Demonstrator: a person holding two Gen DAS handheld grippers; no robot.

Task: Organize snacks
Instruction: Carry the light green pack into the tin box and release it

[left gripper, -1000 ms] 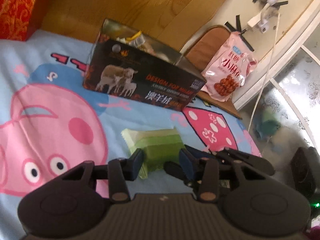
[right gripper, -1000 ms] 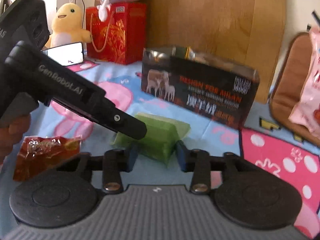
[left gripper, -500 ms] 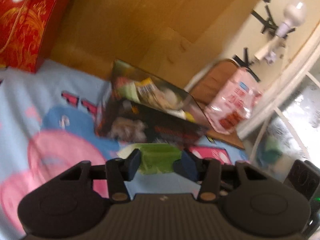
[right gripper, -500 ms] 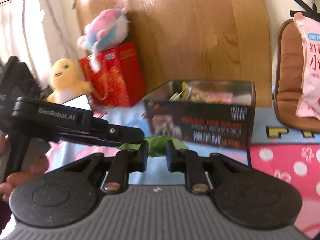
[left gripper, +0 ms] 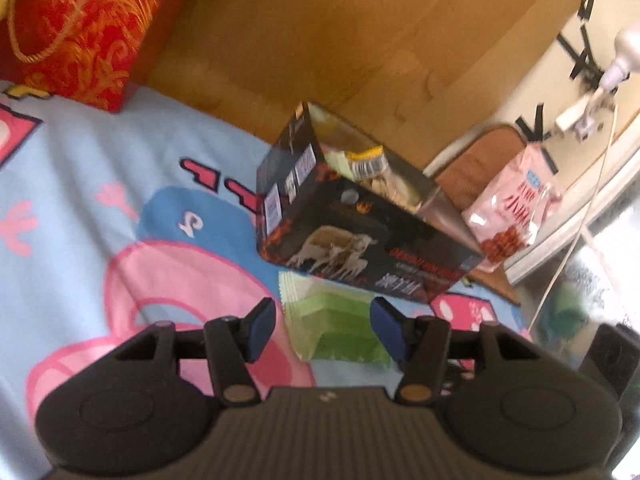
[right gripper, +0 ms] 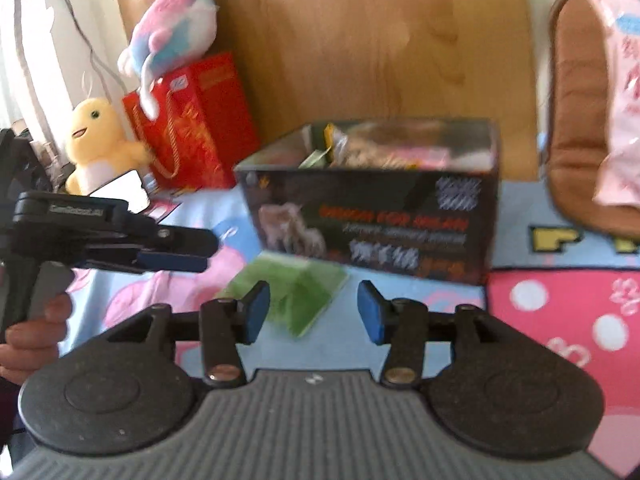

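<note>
A green snack packet (left gripper: 338, 326) lies on the cartoon blanket just in front of a black open-topped box (left gripper: 360, 224) that holds several snack packs. My left gripper (left gripper: 323, 330) is open, its blue pads on either side of the packet, above it. My right gripper (right gripper: 313, 310) is open too, with the green packet (right gripper: 298, 290) lying between and beyond its pads. The box (right gripper: 372, 216) stands behind it. The left gripper also shows from the side in the right wrist view (right gripper: 172, 254).
A pink snack bag (left gripper: 512, 216) leans on a brown cushion (left gripper: 480, 164) at the right. A red gift bag (left gripper: 76, 28), a yellow plush chick (right gripper: 96, 140) and a pastel plush (right gripper: 172, 36) stand at the back left before a wooden headboard (left gripper: 360, 40).
Both grippers have opened wider; the right one was nearly shut half a second ago. Both views have tilted and shifted, and the green packet still lies on the blanket.
</note>
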